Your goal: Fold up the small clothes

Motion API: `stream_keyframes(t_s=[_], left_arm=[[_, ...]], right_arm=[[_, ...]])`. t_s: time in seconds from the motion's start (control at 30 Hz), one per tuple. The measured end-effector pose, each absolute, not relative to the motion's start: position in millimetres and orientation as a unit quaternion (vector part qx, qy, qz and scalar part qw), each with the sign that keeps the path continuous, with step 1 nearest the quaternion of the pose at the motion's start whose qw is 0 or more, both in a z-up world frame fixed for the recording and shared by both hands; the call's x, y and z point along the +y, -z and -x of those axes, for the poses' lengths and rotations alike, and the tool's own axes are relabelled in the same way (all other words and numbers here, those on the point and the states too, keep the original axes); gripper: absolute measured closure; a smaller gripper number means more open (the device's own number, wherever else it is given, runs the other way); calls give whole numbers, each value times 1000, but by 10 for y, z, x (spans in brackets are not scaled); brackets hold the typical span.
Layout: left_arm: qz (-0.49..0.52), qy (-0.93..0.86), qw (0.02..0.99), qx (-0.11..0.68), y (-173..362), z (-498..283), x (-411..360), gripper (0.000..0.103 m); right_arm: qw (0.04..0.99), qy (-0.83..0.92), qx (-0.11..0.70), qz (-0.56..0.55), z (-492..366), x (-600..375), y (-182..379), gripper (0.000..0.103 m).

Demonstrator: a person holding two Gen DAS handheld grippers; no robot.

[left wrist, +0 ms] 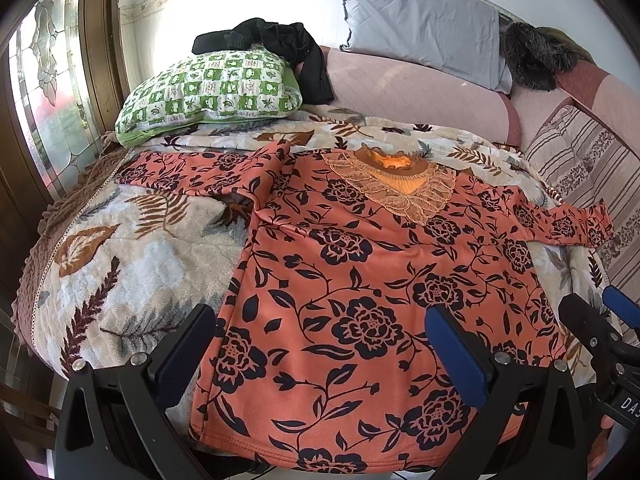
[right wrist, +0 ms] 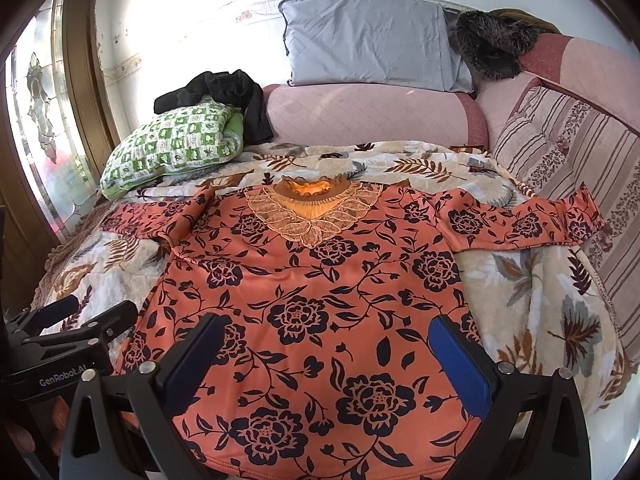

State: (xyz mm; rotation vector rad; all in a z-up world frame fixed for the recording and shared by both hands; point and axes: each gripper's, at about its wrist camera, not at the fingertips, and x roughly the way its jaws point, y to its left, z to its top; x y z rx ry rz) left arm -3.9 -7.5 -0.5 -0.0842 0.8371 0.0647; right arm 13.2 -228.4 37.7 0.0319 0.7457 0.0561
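An orange top with dark flowers point(left wrist: 360, 280) lies spread flat, front up, on a leaf-patterned blanket point(left wrist: 132, 256). Its lace collar point(left wrist: 396, 184) points away from me and both sleeves are stretched sideways. It also shows in the right wrist view point(right wrist: 312, 292). My left gripper point(left wrist: 320, 344) is open and empty, jaws wide, hovering over the top's hem at its left part. My right gripper point(right wrist: 328, 356) is open and empty over the hem's right part. The right gripper also shows at the left view's right edge point(left wrist: 600, 320), and the left gripper at the right view's left edge point(right wrist: 92, 320).
A green checked pillow point(left wrist: 212, 92) with a black garment point(left wrist: 280, 48) on it lies at the back left. A pink bolster point(left wrist: 408, 92), a grey pillow point(left wrist: 424, 24) and a furry dark item point(left wrist: 536, 56) line the back. Striped cushions point(right wrist: 580, 168) stand on the right. A glass door point(left wrist: 44, 92) is on the left.
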Motion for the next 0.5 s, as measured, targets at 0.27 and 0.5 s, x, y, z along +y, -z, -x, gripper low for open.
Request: stream_keyframes(t_s=[0.27,0.5], left_arm=[[38,-31,913,406,22,40,-93,0],[34,-31,912,407,37,53,-91,0]], right_arm=[[931,-30,363,-18,-137,-2287,-370,0],[931,-31,364,-18,-144,-2299,-360,0]])
